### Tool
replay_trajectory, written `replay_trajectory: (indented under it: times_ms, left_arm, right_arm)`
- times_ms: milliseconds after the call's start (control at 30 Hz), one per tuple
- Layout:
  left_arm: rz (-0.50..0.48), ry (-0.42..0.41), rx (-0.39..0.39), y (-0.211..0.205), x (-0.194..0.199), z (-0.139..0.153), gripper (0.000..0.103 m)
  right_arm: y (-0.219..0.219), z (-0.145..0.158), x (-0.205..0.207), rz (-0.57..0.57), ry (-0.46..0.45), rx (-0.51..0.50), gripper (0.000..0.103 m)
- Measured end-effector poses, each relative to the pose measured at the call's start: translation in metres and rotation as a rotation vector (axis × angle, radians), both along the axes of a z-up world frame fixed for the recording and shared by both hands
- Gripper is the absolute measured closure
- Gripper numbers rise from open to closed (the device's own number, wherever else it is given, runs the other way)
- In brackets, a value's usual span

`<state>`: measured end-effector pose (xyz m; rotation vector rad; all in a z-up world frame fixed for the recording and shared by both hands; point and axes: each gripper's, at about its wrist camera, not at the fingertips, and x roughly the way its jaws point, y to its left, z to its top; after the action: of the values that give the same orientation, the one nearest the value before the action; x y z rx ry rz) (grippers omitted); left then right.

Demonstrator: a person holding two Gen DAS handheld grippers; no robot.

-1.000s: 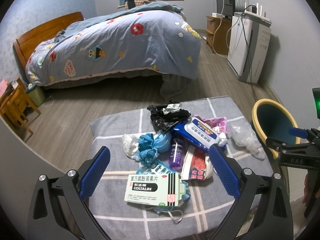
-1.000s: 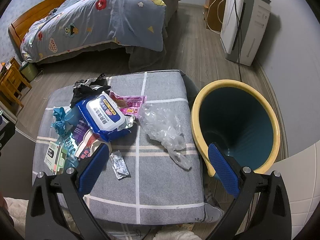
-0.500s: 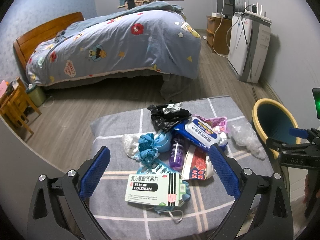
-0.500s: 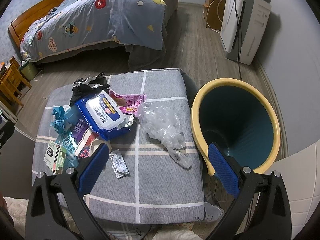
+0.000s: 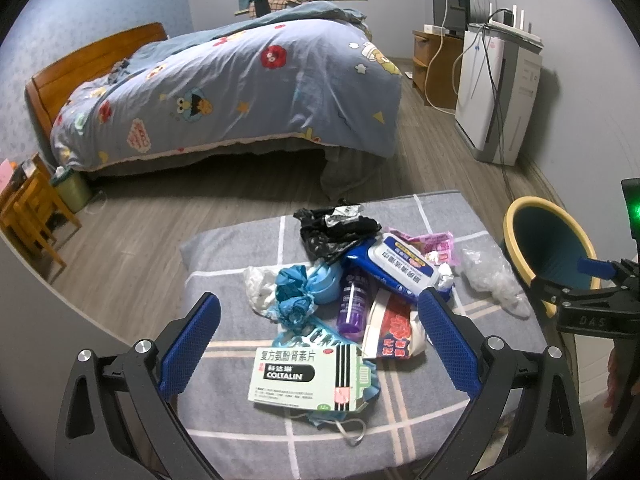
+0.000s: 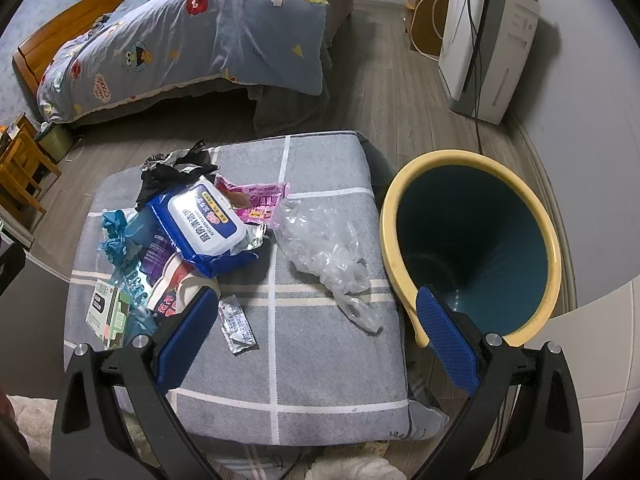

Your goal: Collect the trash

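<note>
A: Where's the trash relative to the jaws?

B: The left gripper [image 5: 316, 336] is spread wide with nothing between its pads. The green-and-white medicine box [image 5: 306, 376] lies between them, near the front edge of the grey checked cushion [image 6: 320, 360]. Beyond it sit the crumpled blue bag [image 5: 298, 292], the purple tube [image 5: 352, 304] and the blue wipes pack [image 5: 400, 266].

A: And the right one?

B: The right gripper [image 6: 316, 332] is also released and empty – the small foil sachet [image 6: 236, 324] is just beside its left pad, and the clear plastic bag [image 6: 328, 252] lies ahead, near the cushion's right edge. The yellow-rimmed bin [image 6: 472, 240] stands just off that edge, with the right pad in front of its rim.

A: The room?

B: Wood floor, a bed [image 5: 232, 92] with a cartoon quilt at the back, and a white appliance [image 5: 496, 96] against the right wall.

A: Any change from a second ago?

B: Nothing on the left – the right view has shifted only slightly.
</note>
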<state>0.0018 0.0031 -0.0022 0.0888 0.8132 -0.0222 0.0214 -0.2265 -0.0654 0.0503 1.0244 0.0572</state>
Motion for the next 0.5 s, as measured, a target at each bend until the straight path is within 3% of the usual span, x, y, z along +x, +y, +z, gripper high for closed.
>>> replay_trajectory:
  times_ms: [133, 300, 500]
  left_arm:
    - [0.002, 0.012, -0.003, 0.007, -0.004, -0.011, 0.005]
    - [-0.002, 0.007, 0.003, 0.004, -0.006, -0.009, 0.005]
    - [-0.034, -0.002, 0.000, -0.001, 0.002, -0.003, 0.005]
  right_arm:
    - [0.001, 0.003, 0.000, 0.000, 0.006, -0.004, 0.006]
    - [-0.007, 0.014, 0.002, -0.056, -0.029, -0.095, 0.006]
    - [-0.015, 0.025, 0.016, 0.013, -0.027, -0.106, 0.006]
